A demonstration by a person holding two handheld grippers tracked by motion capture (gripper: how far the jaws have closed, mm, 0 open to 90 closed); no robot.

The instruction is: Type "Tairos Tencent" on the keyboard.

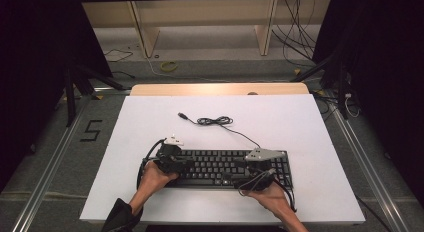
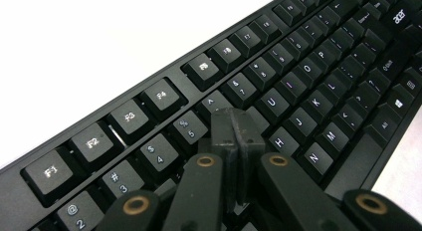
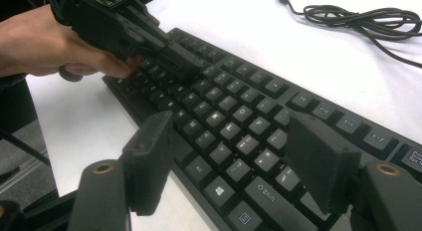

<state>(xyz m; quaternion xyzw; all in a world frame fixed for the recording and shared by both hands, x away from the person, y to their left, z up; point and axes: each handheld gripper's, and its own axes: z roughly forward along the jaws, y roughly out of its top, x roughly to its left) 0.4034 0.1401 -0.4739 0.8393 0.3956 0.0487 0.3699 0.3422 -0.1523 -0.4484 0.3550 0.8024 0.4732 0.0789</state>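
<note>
White table (image 1: 310, 122), left gripper (image 2: 237, 127) fingers closed on keyboard (image 1: 225, 164) keys, right gripper (image 3: 234, 166) fingers wide.

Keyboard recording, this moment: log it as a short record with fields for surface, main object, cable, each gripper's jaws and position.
surface: white board on the table
main object: black keyboard, lying flat near the person's edge
cable: keyboard cable, loosely coiled behind the keyboard, plug end free on the board
left gripper: jaws shut together, nothing between them, tips over the keys around the 6 and T row
right gripper: jaws wide open, above the right half of the keys, holding nothing
hands: one on each gripper, at the keyboard's two ends
</note>
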